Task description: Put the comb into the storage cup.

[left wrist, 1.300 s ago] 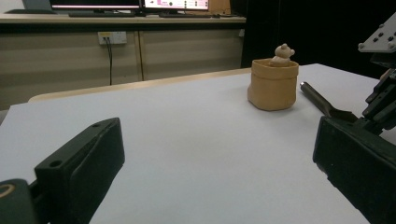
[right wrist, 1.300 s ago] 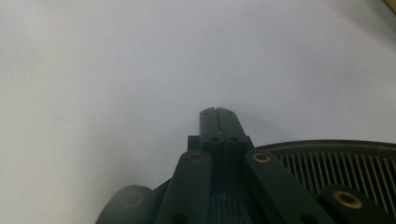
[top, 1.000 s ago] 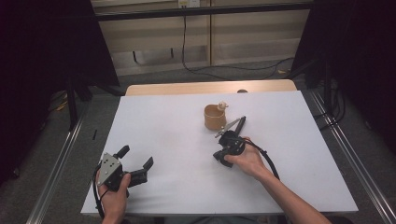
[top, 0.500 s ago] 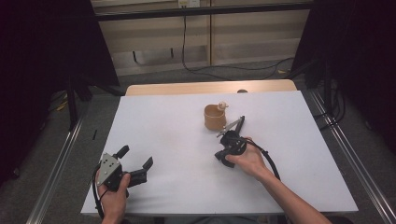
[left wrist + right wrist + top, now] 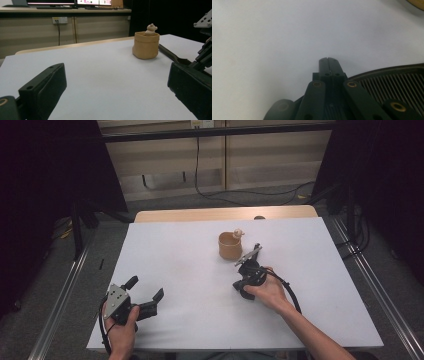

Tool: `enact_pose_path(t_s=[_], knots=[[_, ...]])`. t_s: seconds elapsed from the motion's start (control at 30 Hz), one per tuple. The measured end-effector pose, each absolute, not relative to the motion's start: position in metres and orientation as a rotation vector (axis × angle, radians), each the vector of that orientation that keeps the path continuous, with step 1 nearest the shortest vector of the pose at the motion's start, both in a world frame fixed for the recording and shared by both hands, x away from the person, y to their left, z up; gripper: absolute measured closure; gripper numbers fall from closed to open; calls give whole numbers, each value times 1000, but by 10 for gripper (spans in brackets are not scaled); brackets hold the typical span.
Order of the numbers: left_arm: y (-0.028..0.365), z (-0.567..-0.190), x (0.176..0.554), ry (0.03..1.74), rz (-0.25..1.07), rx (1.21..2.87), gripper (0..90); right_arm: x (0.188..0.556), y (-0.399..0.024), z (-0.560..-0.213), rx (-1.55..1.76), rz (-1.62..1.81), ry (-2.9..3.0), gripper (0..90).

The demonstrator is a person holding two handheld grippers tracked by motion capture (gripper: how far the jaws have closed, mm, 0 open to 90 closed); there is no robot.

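One cup [image 5: 229,246], two tools [image 5: 145,301]

worktop [image 5: 190,270]: plain white | cup [image 5: 229,245]: tan | figure in cup [image 5: 238,233]: cream | left hand-held gripper [image 5: 145,296]: black | right hand-held gripper [image 5: 246,292]: black
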State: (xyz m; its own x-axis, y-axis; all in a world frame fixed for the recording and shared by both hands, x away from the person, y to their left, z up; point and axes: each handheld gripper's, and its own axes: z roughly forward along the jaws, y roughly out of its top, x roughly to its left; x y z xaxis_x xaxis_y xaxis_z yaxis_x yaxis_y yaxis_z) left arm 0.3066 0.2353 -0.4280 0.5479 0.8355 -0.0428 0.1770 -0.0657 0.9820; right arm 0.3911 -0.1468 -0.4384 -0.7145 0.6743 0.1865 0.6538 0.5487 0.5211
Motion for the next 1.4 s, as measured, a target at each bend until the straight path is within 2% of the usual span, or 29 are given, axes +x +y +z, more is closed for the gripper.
enact_pose_path(t_s=[1.4], knots=[[236,-428,307,887,678,1577,24,396,-169,-439,1317,901,2630,900]])
